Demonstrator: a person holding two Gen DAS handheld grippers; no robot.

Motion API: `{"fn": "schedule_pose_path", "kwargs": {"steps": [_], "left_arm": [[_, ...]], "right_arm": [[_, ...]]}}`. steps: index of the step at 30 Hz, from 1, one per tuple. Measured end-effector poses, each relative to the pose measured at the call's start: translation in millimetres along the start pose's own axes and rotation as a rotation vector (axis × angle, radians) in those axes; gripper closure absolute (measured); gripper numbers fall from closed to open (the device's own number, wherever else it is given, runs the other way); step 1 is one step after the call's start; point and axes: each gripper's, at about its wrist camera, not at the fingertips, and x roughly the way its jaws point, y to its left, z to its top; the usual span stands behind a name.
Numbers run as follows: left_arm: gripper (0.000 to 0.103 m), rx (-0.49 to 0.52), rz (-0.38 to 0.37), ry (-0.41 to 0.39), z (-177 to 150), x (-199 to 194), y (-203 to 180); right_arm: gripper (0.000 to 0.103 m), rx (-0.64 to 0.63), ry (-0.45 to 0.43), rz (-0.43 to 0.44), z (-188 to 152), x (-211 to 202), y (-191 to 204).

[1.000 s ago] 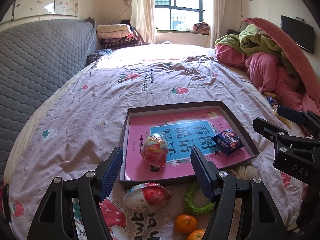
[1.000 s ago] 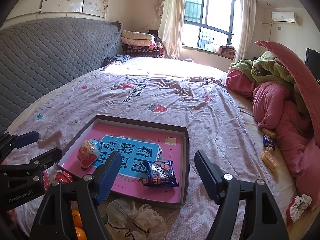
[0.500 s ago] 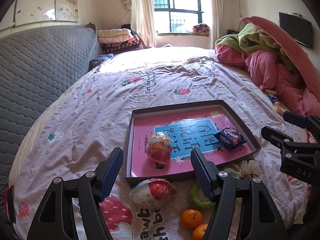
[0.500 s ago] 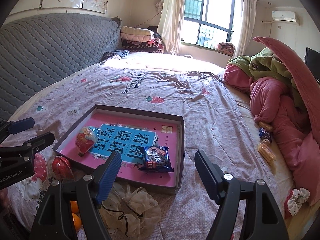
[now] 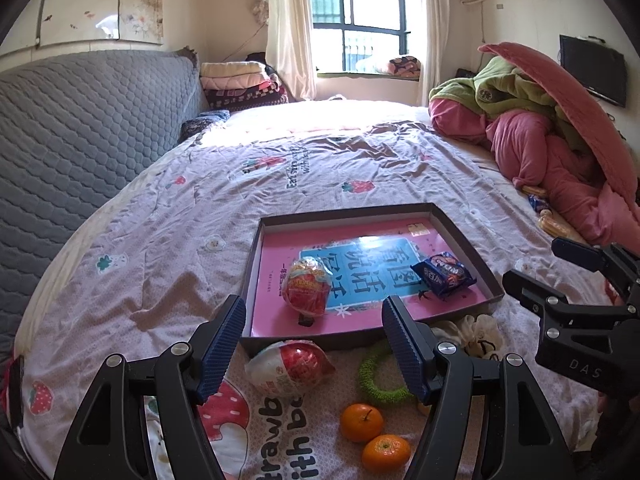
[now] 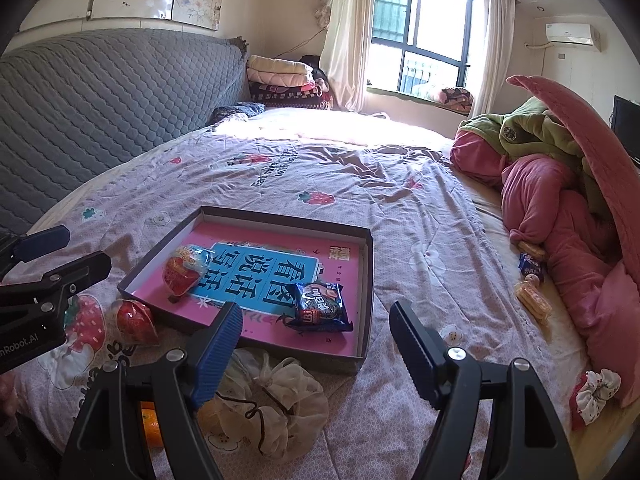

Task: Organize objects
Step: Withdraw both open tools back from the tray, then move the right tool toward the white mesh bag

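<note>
Hovering above the bed (image 5: 168,216) with jaws wide apart and holding nothing: left gripper (image 5: 314,348) over the red-wrapped snack (image 5: 289,366) just outside the tray (image 5: 256,240), right gripper (image 6: 316,344) near the blue packet (image 6: 320,302) inside it.

Bed (image 5: 168,264) — tray (image 5: 460,236), oranges (image 5: 361,422), scrunchie (image 6: 276,404)

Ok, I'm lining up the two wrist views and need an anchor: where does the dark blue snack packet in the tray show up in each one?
Left wrist: the dark blue snack packet lies right of centre, near the tray's right wall.
Right wrist: the packet sits just below centre, at the tray's near right corner, above the gap between the open fingers.
Shared landmark: the blue panel of Chinese characters on the tray floor, beside the packet.
</note>
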Motion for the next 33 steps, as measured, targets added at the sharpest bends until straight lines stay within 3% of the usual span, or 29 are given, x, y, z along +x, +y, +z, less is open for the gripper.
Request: {"fn": "schedule_pose_path", "kwargs": {"steps": [10, 20, 33], "left_arm": [[0.028, 0.002, -0.046, 0.071, -14, 23, -8], [0.023, -0.102, -0.094, 0.089, -33, 29, 2], [0.023, -0.062, -0.088, 0.097, -43, 20, -1]], "right_arm": [[0.027, 0.003, 0.028, 0.008, -4, 12, 1], [0.024, 0.037, 0.061, 0.058, -5, 27, 6], [0.023, 0.045, 0.073, 0.057, -8, 29, 3]]}}
